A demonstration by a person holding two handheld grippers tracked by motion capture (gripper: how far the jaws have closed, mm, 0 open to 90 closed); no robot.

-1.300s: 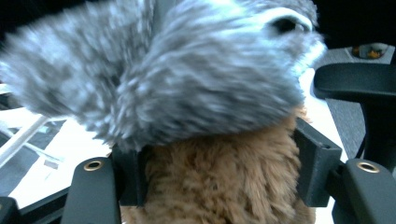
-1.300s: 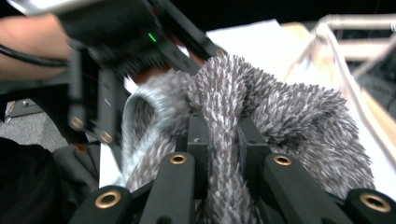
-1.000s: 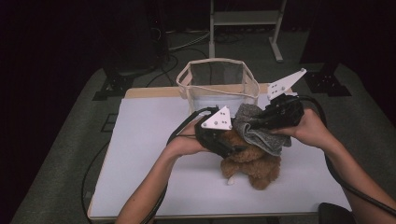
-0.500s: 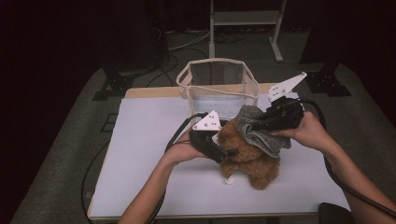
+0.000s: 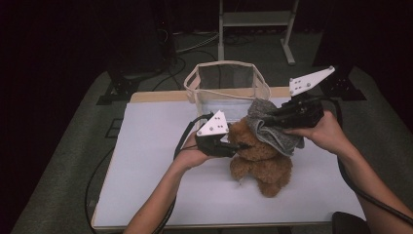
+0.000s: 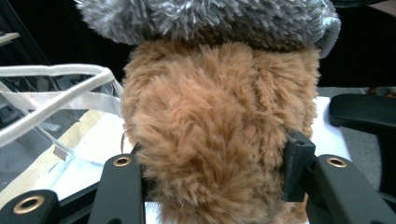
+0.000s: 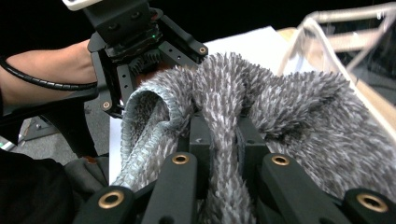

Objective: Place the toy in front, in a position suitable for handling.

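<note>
A brown teddy bear sits on the white table. My left gripper comes at it from the left; its jaws have just been closing and now press on both sides of the bear's furry head. A grey fuzzy cloth hangs over the top of the bear's head. My right gripper is shut on a fold of that cloth, held just right of and above the bear.
A clear bag with cream trim stands open at the table's far edge, just behind the bear. A metal stand is on the floor beyond. A dark chair part shows at the near right corner.
The left gripper has shifted slightly left and now clamps the bear's head. The bear sits more upright. The right hand and the cloth have hardly moved.
</note>
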